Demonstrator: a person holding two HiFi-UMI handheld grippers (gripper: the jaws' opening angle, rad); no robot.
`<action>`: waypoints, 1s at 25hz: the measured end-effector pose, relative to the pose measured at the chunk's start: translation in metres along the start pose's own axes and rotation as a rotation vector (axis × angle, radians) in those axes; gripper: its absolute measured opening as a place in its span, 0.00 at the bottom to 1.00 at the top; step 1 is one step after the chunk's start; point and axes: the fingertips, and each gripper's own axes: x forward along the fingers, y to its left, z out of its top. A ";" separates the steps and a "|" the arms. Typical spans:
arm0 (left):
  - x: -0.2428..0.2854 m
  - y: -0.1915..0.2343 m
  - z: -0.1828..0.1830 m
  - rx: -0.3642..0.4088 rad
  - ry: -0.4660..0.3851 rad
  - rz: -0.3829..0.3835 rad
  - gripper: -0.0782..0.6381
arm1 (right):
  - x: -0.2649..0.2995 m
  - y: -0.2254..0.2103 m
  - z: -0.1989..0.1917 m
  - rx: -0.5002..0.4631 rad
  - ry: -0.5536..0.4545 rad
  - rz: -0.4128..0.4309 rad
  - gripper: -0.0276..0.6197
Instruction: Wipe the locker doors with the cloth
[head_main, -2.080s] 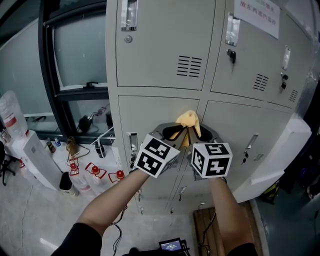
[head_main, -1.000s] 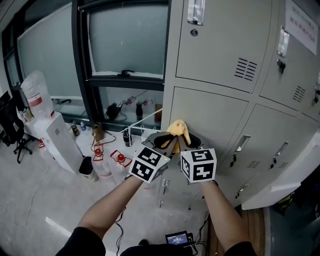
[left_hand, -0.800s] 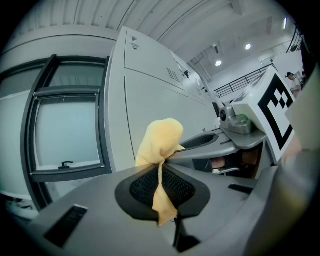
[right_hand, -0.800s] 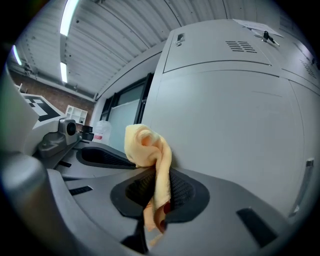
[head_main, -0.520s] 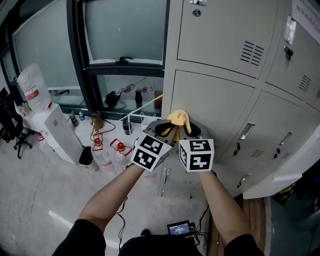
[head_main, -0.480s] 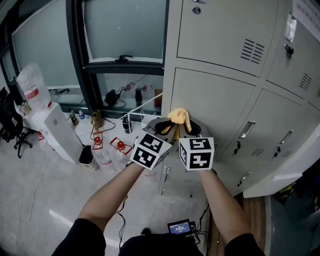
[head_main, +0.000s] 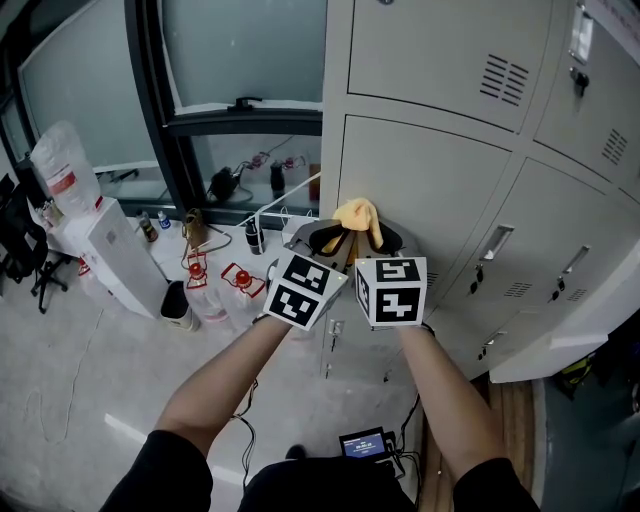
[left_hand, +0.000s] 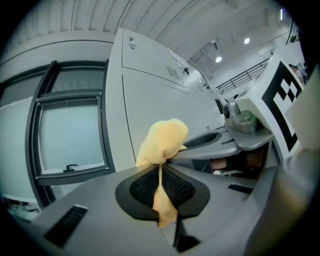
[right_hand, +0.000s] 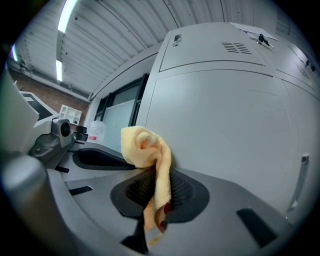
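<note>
My left tool (left_hand: 161, 186) and right tool (right_hand: 156, 200) both clamp the yellow cloth (head_main: 357, 213), bunched above them, close to a locker door (head_main: 440, 185).

Workplace locker area: grey metal lockers (head_main: 470, 120), water dispenser (head_main: 95, 250), office chair (head_main: 18, 250).

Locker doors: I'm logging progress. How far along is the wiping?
Done: the cloth is picked up, with the left gripper and right gripper both shut on it. In hand: it is held in front of a door; contact is unclear. Left: the wiping itself; no door shows any wiped trace.
</note>
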 end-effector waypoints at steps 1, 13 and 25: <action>0.000 -0.001 0.000 0.000 0.003 0.000 0.15 | 0.000 -0.001 0.000 0.000 0.001 0.000 0.15; 0.019 -0.025 0.012 0.018 0.016 -0.044 0.15 | -0.015 -0.030 -0.003 0.008 0.002 -0.030 0.15; 0.056 -0.077 0.029 0.033 -0.005 -0.137 0.15 | -0.044 -0.089 -0.016 0.025 0.009 -0.114 0.15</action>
